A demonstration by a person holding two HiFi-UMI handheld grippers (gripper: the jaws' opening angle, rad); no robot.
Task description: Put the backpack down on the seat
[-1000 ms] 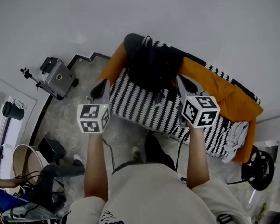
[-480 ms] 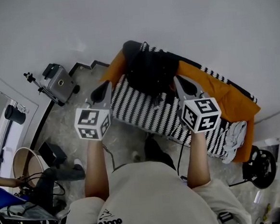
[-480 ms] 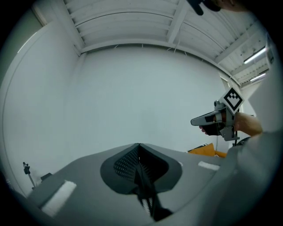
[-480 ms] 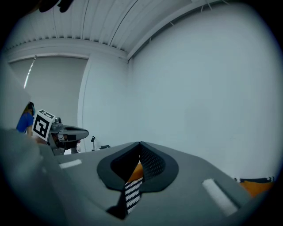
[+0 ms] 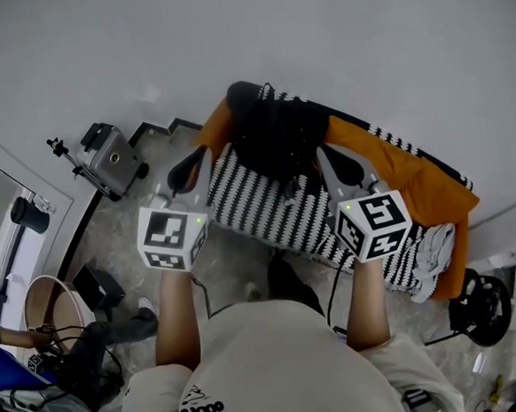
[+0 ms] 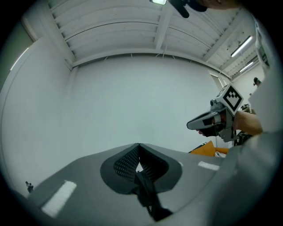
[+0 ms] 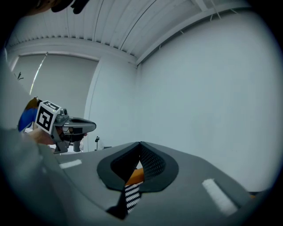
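In the head view the black backpack [image 5: 275, 137] lies on the left end of the black-and-white striped seat [image 5: 258, 201], leaning against its orange back cushion [image 5: 416, 179]. My left gripper [image 5: 186, 169] hangs over the seat's left edge, shut and empty, apart from the backpack. The right gripper [image 5: 333, 163] is held in front of the backpack's right side, also shut with nothing in it. In the left gripper view the shut jaws [image 6: 139, 145] point level at a bare white wall, and the right gripper [image 6: 208, 123] shows to the right. Behind the shut right jaws [image 7: 140, 144] a strip of the seat [image 7: 131, 196] shows.
A grey case [image 5: 112, 154] on wheels stands on the floor left of the seat. A round basket [image 5: 43, 302] and dark gear lie at the lower left. A grey cloth [image 5: 432, 254] rests on the seat's right end, with a black wheeled stand [image 5: 475, 308] beyond it.
Both grippers have risen and drawn back from the backpack towards the person. The backpack stays on the seat, unmoved.
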